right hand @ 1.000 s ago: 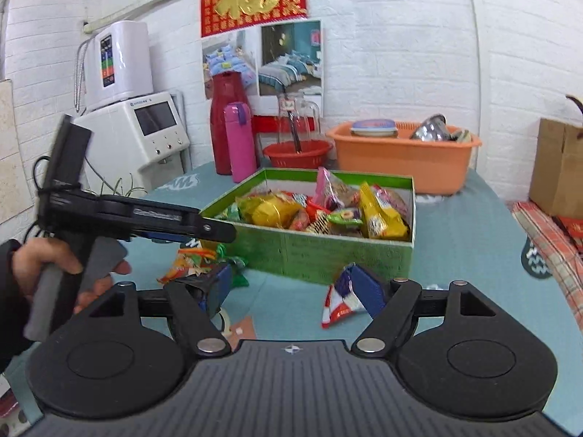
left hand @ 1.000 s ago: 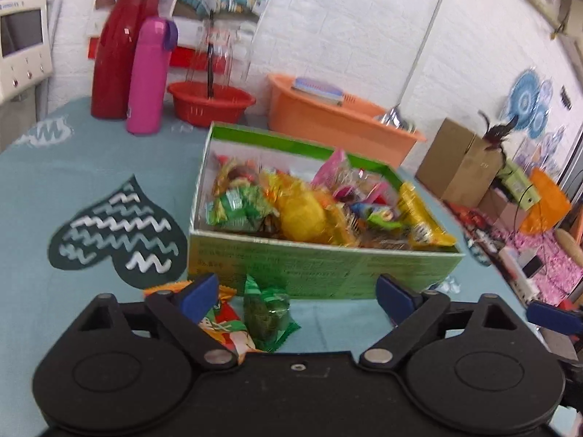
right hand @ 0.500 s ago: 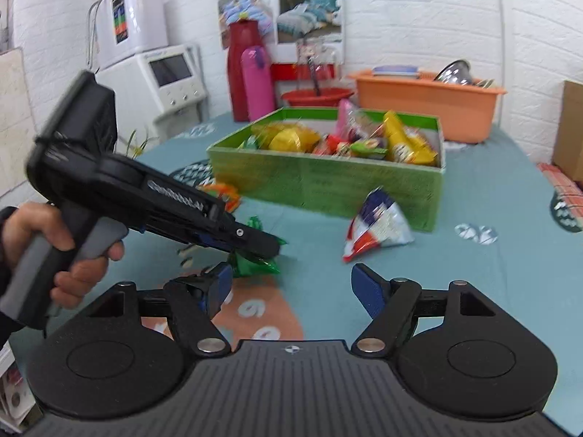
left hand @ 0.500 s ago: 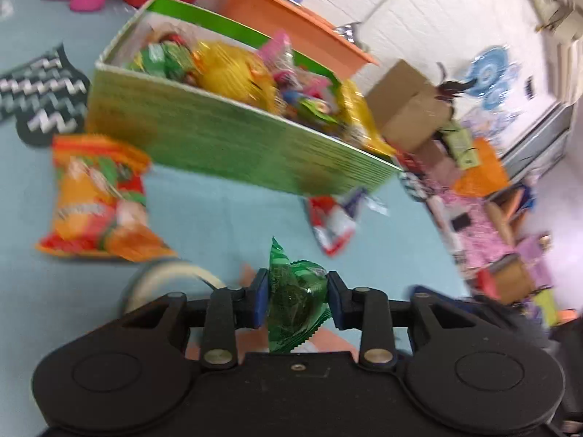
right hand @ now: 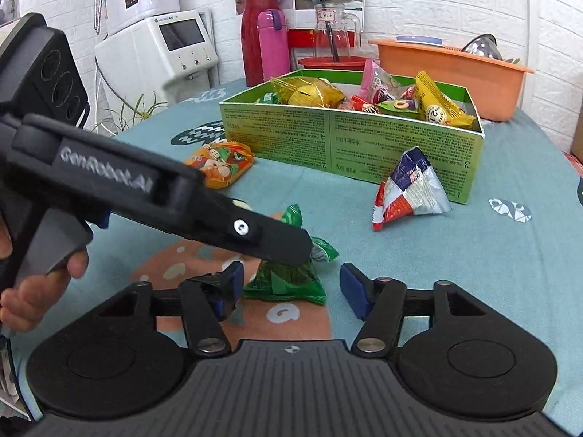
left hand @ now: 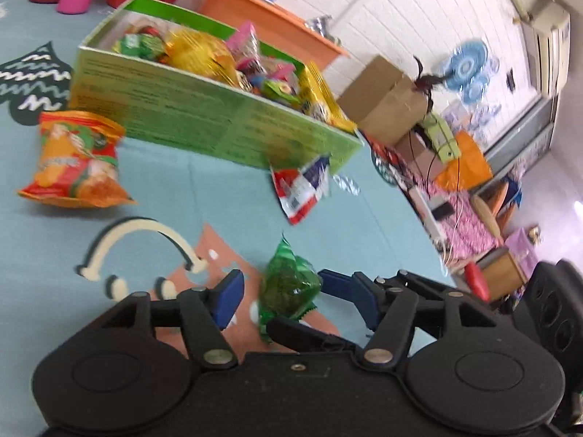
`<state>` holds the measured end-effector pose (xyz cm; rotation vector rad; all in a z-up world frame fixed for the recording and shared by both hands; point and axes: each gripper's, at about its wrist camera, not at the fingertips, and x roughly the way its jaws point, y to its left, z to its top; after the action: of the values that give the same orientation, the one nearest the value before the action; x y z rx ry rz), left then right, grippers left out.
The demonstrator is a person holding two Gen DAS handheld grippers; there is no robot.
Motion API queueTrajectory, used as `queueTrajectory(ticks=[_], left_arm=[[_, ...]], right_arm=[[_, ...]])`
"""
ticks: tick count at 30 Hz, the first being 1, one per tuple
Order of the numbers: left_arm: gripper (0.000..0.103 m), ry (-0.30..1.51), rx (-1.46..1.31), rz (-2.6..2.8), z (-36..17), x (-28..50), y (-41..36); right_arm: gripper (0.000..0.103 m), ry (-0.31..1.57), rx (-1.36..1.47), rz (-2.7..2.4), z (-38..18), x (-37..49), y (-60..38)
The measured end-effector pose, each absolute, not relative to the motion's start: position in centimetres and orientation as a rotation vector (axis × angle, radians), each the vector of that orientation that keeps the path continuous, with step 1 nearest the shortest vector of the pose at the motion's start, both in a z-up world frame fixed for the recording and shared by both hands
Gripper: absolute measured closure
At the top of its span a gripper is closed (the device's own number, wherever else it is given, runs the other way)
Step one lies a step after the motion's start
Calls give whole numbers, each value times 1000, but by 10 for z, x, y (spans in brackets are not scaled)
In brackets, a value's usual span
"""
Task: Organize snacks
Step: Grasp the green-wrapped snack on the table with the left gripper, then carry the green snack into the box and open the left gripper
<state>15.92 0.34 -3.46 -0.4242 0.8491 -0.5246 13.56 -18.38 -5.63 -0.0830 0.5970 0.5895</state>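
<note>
Green and crinkly, the small snack packet (left hand: 288, 284) lies on the teal printed tablecloth (right hand: 473, 255), on an orange-brown patch of its pattern. It sits between the spread blue pads of the left gripper (left hand: 278, 291), whose jaws stand apart from it on both sides and grip nothing. In the right wrist view the same packet (right hand: 288, 276) lies partly under the left gripper's black nose, whose side reads "GenRobot.AI". The right gripper (right hand: 291, 287) is also wide open, with the packet just inside its left pad and a clear gap to its right pad. A hand (right hand: 32, 291) holds the left tool's grey handle. Farther out lie a red, white and blue foil packet (right hand: 408, 189) and an orange snack bag (right hand: 220, 162), both close to the green cardboard box (right hand: 349, 142), which is heaped with yellow, pink and green snacks and printed with fine text and the numerals 1 to 4. Behind it stand a pink flask (right hand: 273, 47), a red flask (right hand: 257, 32), a glass jug (right hand: 333, 32), an orange basin (right hand: 448, 73) and a white appliance (right hand: 160, 58) with a screen.
</note>
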Motion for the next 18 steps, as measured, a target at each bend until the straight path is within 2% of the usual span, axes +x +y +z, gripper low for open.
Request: queueTrajectory(ticks=[1, 2, 3, 4, 6, 18], left_arm=[[13, 852, -418, -528, -36, 161, 0], [31, 857, -410, -533, -38, 162, -4], [39, 855, -391, -531, -39, 163, -7], [52, 840, -351, -515, -38, 162, -11], [53, 830, -330, -515, -37, 160, -14], [53, 626, -284, -527, 33, 193, -22]], right_arm=[[14, 600, -85, 589, -57, 136, -184], [19, 601, -83, 591, -58, 137, -185], [26, 597, -80, 592, -59, 137, -186], [29, 588, -90, 581, -60, 137, -186], [42, 570, -92, 596, -58, 135, -187], [44, 343, -102, 552, 4, 163, -192]])
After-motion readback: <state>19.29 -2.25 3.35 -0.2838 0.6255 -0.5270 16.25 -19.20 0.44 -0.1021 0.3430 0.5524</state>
